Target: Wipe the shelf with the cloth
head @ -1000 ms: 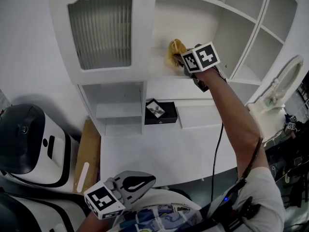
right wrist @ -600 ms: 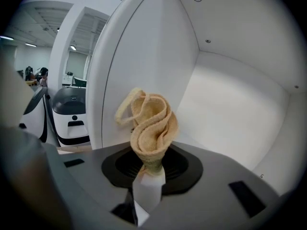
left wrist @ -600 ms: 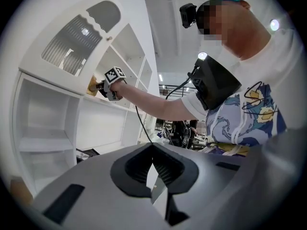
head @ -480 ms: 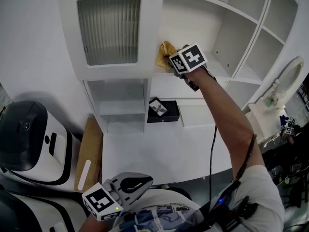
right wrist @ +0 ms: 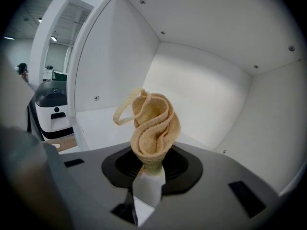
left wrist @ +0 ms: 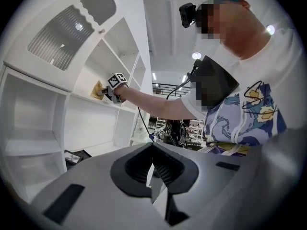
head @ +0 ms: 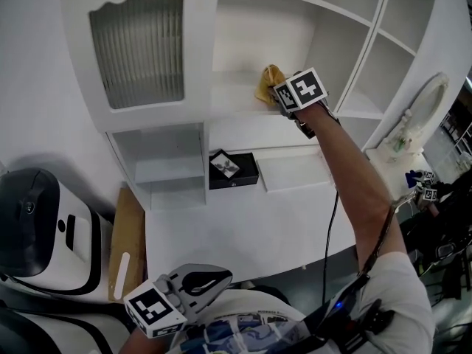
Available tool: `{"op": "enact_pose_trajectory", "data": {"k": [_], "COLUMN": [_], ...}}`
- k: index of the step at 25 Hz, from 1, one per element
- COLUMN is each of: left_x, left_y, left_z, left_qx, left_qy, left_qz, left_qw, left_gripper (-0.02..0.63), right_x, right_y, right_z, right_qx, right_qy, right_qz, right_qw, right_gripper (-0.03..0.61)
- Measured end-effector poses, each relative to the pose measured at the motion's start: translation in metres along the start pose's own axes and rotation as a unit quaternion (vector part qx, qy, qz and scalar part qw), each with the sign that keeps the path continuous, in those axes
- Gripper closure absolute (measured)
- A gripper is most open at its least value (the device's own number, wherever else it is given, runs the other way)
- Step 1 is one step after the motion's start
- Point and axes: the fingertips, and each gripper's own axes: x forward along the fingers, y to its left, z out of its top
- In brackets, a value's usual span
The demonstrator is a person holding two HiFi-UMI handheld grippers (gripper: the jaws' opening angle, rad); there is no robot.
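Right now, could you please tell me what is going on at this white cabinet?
A person works with a gripper in each hand. The right gripper is shut on a bunched yellow woven cloth and reaches into an open compartment of the white cabinet. The cloth is over the white shelf board, but it is not clear whether it touches the board. The left gripper is shut and empty, held low near the person's body.
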Motion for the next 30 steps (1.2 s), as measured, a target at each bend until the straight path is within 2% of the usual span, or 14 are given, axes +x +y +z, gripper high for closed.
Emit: {"op": "enact_pose_trajectory", "data": {"k": [11, 20, 25, 30], "left_x": [0.017, 0.014, 0.0, -0.013], "left_y": [-0.006, -0.008, -0.007, -0.008], "left_z": [0.003, 0.002, -0.001, -0.008], "left_qx": [0.004, 0.009, 0.003, -0.005], "left_qy": [0.006, 0.007, 0.001, -0.003], "left_qz": [-0.027, -0.029, -0.02, -0.016], "left_qw": [0.9996, 0.9995, 0.9998, 0.9999], "left_gripper": [0.601, 0.601, 0.601, 0.601], "right_x": [-0.027, -0.043, -0.047, -0.044], "right_y": [-0.089, -0.117, -0.117, -0.077], "right_z": [-0.061, -0.082, -0.079, -0.051], "right_qx": [0.002, -0.037, -0.012, 0.02], "right_qy": [0.054, 0.091, 0.074, 0.022], "right_qz": [-0.103, -0.184, -0.192, -0.143], "right_qw": [0.993, 0.978, 0.978, 0.989], "right_gripper": [0.468, 0.468, 0.468, 0.468]}}
